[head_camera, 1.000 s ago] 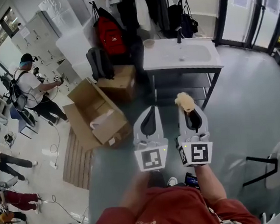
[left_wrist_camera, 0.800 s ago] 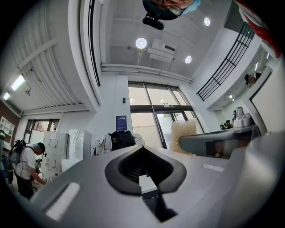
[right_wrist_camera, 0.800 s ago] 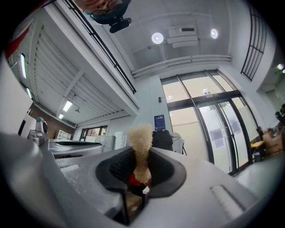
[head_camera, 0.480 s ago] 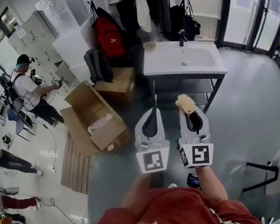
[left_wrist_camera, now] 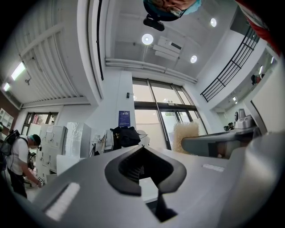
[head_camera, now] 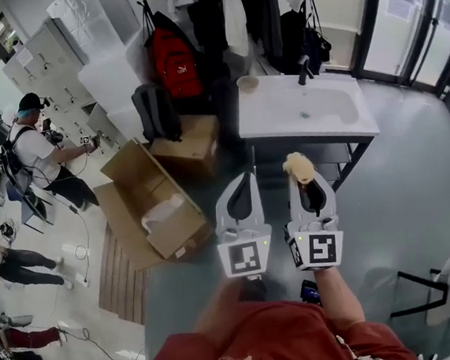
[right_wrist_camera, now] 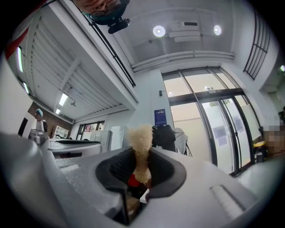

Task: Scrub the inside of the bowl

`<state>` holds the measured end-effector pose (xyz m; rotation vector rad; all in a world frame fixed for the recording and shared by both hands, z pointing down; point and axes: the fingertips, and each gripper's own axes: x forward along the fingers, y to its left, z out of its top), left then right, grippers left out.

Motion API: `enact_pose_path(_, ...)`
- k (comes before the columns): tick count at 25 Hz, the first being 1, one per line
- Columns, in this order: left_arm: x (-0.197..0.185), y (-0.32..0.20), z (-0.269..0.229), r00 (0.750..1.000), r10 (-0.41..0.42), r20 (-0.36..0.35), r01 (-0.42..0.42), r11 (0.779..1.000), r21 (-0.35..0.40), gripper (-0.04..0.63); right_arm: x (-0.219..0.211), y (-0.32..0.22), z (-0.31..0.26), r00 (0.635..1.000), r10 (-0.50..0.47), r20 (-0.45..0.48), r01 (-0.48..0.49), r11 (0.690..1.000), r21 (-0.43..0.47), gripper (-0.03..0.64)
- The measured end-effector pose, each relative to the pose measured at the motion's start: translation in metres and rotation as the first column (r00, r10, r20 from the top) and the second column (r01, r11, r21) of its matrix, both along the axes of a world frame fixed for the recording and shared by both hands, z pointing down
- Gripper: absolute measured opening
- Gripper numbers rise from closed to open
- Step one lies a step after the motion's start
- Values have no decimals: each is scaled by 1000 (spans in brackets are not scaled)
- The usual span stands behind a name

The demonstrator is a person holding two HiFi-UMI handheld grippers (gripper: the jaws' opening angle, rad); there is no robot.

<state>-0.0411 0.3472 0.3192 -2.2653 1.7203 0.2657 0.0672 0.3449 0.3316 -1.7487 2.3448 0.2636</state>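
a red shirt (head_camera: pixel 265 345) with a small print is worn. the left tongs (head_camera: pixel 245 175) and right tongs (head_camera: pixel 302 177) are moulded in light grey, lined with black, each topped by a black-and-white marker cube (head_camera: pixel 245 258).

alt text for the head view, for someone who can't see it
Seen from above, a person in a red shirt holds two grippers side by side: the left gripper shut and empty, the right gripper clamped on a tan scrubber. Ahead stands a white sink with a small bowl on its corner; open cardboard boxes lie to the left.
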Motion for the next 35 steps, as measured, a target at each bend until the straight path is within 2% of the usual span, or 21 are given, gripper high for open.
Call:
enact_pose_path(9, -55, -83, 2, 999, 4, -35, -5, 1000, -26, 6, -50, -82, -3, 1000, 10, 9, -10, 1000, -12, 75)
enact_pose_path(16, -85, -131, 0, 1000, 22, -15, -23, 999, -26, 6, -77, -128, -11, 1000, 30, -1, -30, 1000, -2, 75)
enact_pose_path(26, -81, -180, 9, 998, 54, -27, -54, 998, -29, 6, -68, -174, 1, 998, 66, 6, -66, 998, -11, 75)
enact_pose_path(35, -51, -265, 18, 999, 44, -5, -44, 999, -21, 6, -39, -260, 7, 998, 54, 9, -54, 999, -1, 75)
